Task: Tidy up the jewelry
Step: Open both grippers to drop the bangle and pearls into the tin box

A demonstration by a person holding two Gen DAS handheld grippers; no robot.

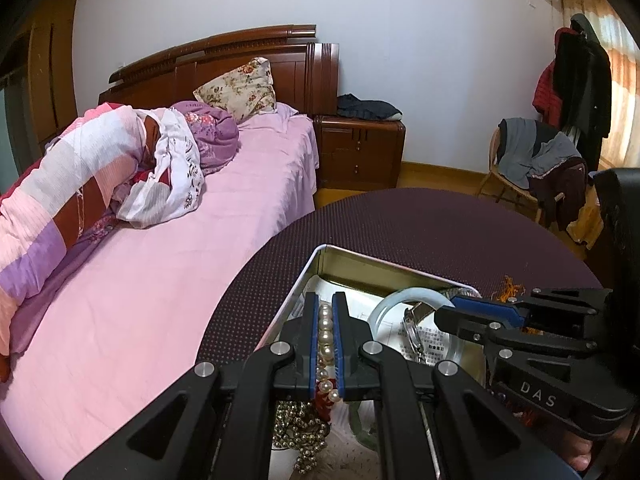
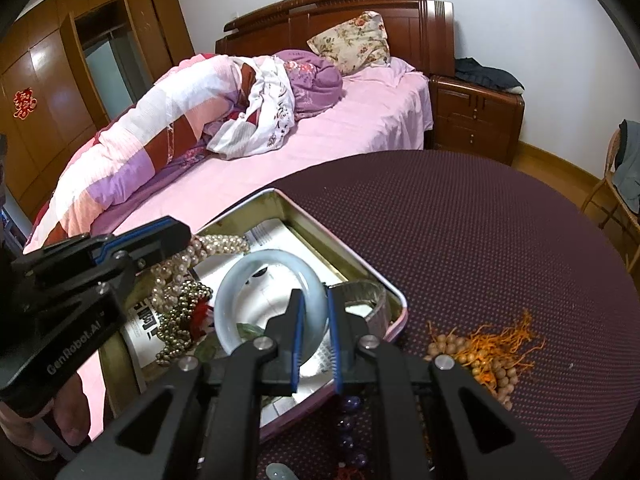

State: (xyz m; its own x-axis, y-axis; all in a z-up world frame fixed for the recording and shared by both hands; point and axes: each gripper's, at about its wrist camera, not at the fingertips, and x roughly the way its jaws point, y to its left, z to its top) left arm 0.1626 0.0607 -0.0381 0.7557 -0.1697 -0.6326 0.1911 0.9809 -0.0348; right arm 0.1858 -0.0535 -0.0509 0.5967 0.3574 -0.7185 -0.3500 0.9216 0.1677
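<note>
step: loading tin (image 2: 280, 208) | left hand-held gripper (image 1: 325, 308) clamped pearl necklace (image 1: 325, 332) | right hand-held gripper (image 2: 314, 304) pinched jade bangle (image 2: 240, 280) | next, judged: lower, release; wooden beads (image 2: 472, 356) waited at 4 o'clock.

We see the right gripper (image 2: 313, 334) clamped on the pale bangle (image 2: 256, 276) over the open tin (image 2: 394, 300), left gripper (image 2: 176, 240) gripping a pearl strand (image 2: 218, 245) at its far side. On the dotted tablecloth (image 2: 480, 240), wooden beads (image 2: 472, 354) with an orange tassel lie right of the tin.
</note>
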